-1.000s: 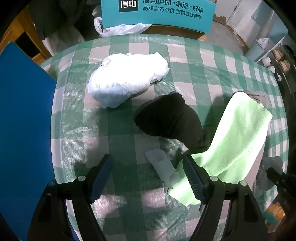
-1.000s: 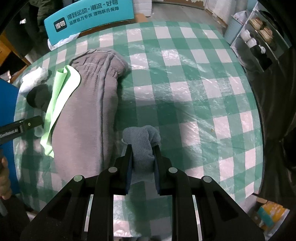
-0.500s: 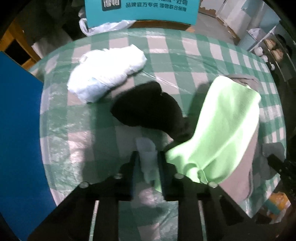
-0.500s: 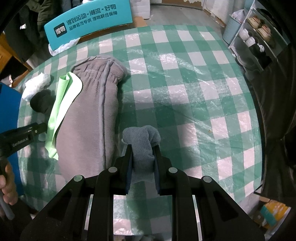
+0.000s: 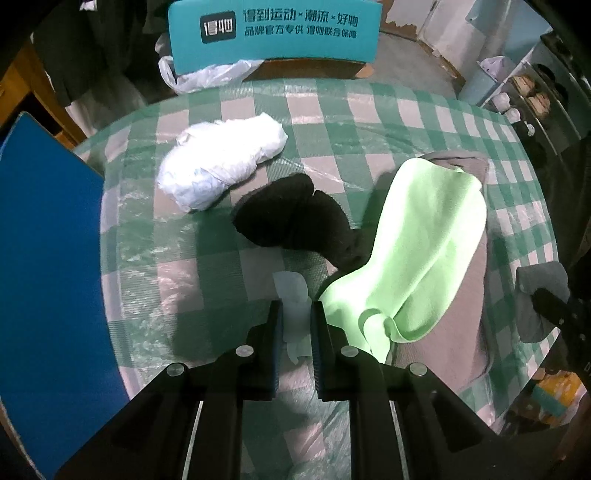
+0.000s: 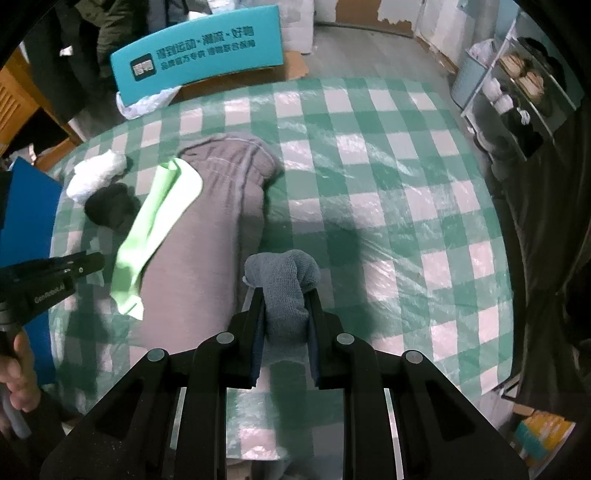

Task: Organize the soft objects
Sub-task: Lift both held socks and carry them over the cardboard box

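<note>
Gripping a pale, thin scrap of cloth (image 5: pixel 292 295), my left gripper (image 5: pixel 297 314) has its jaws closing, with the scrap pinched between the pads; the scrap runs lengthwise along the fingers, its flat free end pointing toward the far edge of the tabletop (image 5: pixel 369 122). My right gripper (image 6: pixel 284 299) is clenched on a blue-grey sock (image 6: pixel 282 284), terry-textured and folded over into a rounded loop above the fingertips, its long axis also along the fingers.

On the side of the left gripper, seen from the right wrist, I read "GenRobot.AI" in small white letters, with a hand (image 6: pixel 18 376) on its handle. Beyond the far edge stands a teal sign (image 5: pixel 273 33) with a dark square logo and white Chinese lettering I cannot read reliably.

Just right of the scrap, a light green towel (image 5: pixel 424 243), smooth and fleecy, lies draped lengthwise over a long grey garment (image 6: pixel 221 206) with stitched ribs, both stretching from the near edge toward the far edge. A black fuzzy lump (image 5: pixel 291 218) touches the towel's left side. Further toward the far left corner sits a crumpled white bundle (image 5: pixel 221 162). The tabletop is covered in green-and-white check under glossy clear plastic. A blue board (image 5: pixel 48 258) stands off its left edge.
</note>
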{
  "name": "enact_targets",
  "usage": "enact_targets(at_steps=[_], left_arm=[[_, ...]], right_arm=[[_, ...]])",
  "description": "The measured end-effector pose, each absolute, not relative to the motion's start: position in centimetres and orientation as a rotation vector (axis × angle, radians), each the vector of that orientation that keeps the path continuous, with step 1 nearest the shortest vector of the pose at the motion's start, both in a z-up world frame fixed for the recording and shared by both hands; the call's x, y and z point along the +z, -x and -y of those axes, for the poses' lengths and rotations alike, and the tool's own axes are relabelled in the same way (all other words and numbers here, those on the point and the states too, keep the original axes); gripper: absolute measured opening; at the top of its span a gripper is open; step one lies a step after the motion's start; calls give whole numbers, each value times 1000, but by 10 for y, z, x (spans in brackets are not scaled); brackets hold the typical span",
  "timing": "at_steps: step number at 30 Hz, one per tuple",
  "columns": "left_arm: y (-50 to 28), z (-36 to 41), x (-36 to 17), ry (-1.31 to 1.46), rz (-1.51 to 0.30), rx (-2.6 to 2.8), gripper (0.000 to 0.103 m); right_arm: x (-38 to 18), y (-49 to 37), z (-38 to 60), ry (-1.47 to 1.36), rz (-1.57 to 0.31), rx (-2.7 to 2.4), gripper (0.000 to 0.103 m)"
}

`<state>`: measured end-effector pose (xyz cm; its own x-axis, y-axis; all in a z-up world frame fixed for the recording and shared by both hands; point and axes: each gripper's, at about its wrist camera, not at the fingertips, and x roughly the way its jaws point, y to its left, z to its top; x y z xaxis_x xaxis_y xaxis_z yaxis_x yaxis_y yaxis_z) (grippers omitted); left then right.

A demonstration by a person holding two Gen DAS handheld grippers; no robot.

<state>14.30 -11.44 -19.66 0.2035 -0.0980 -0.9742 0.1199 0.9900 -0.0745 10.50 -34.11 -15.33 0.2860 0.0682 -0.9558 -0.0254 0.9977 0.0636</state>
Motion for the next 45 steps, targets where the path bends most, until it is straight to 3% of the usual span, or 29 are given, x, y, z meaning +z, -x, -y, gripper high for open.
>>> enact_targets(at_steps=[45], left_arm=[[-68, 71, -72, -199, -1083, -107, 14]], right_arm=[[-54, -67, 248, 88, -1088, 287, 18]])
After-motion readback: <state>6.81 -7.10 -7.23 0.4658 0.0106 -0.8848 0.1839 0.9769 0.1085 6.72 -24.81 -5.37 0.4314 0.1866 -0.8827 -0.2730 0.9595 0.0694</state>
